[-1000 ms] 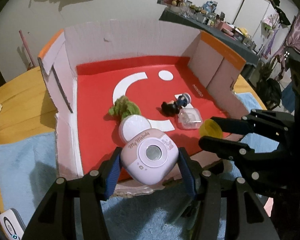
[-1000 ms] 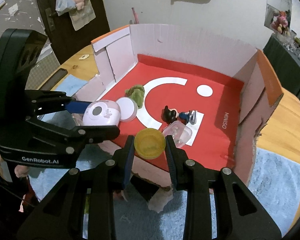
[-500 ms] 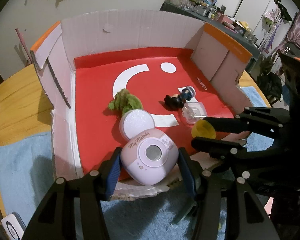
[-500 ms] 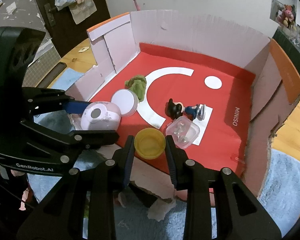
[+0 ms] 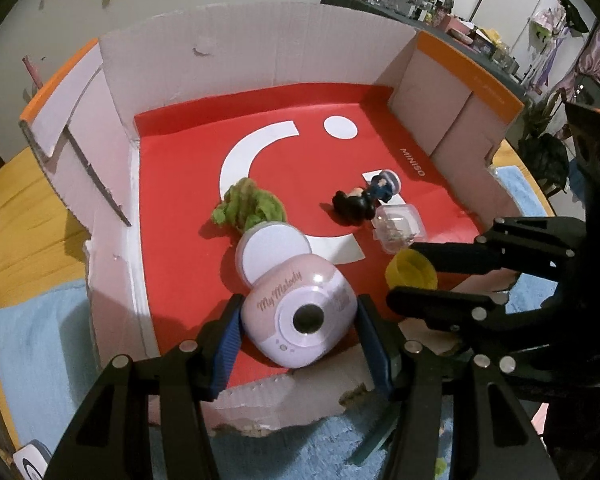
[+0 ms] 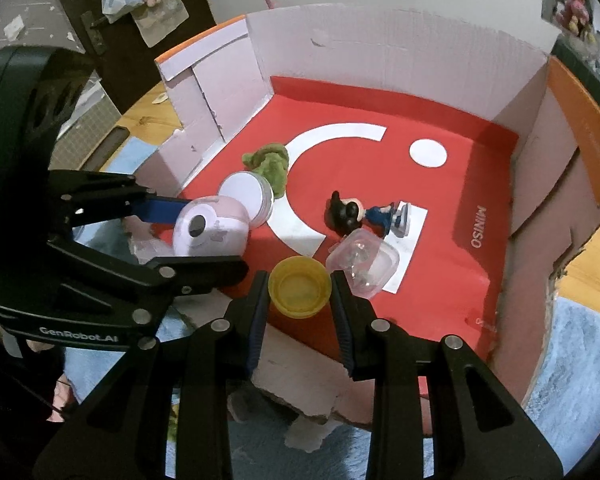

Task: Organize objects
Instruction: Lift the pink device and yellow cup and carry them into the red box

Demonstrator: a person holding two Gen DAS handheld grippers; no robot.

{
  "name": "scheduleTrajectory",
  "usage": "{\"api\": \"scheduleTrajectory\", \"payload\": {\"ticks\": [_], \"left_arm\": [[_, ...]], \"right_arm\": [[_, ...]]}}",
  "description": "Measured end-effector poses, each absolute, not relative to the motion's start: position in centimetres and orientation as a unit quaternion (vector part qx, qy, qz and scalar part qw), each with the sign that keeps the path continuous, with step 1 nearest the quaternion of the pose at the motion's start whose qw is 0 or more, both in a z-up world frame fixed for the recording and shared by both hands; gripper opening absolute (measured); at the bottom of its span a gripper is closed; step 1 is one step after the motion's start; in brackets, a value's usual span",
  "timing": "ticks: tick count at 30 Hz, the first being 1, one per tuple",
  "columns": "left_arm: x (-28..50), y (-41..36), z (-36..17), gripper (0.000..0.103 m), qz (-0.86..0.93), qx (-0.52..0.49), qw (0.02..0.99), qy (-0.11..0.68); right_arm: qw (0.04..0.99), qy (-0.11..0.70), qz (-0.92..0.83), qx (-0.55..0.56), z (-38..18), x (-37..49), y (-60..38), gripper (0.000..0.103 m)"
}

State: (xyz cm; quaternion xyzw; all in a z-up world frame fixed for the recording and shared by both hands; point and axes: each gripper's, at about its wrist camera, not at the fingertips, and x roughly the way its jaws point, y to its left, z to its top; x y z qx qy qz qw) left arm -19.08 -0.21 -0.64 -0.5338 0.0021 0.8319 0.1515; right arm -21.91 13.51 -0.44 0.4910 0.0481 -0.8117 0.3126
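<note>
My left gripper (image 5: 298,320) is shut on a lilac toy camera (image 5: 300,312) marked "My Melody", held just over the near edge of the red-floored cardboard box (image 5: 260,60). My right gripper (image 6: 300,288) is shut on a small yellow tub (image 6: 299,286), also over the box's near edge; that tub (image 5: 411,271) shows between its fingers in the left wrist view. On the red floor lie a round white case (image 5: 274,246), a green plush (image 5: 248,204), a dark-haired figurine (image 5: 364,196) and a clear plastic capsule (image 5: 398,228).
The box stands on a wooden table (image 5: 24,200) with a blue fluffy mat (image 5: 36,352) under its near side. Its near wall is torn and low (image 5: 284,396). A white device (image 5: 30,460) lies at the bottom left. Cluttered shelves (image 5: 440,0) stand far behind.
Both grippers have tilted down and edged forward over the box's near wall, each keeping its object. The things on the red floor lie as before.
</note>
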Motion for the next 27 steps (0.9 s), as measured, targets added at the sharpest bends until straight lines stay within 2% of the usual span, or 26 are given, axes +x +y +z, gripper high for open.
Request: {"api": "scheduleTrajectory", "payload": {"ticks": [27], "left_arm": [[-21.4,-0.6,-1.2,0.057,0.866,-0.488,0.111,-0.024]], "right_arm": [[0.217,0.084,-0.858,0.459,-1.5,-24.3,15.0,0.029]]}}
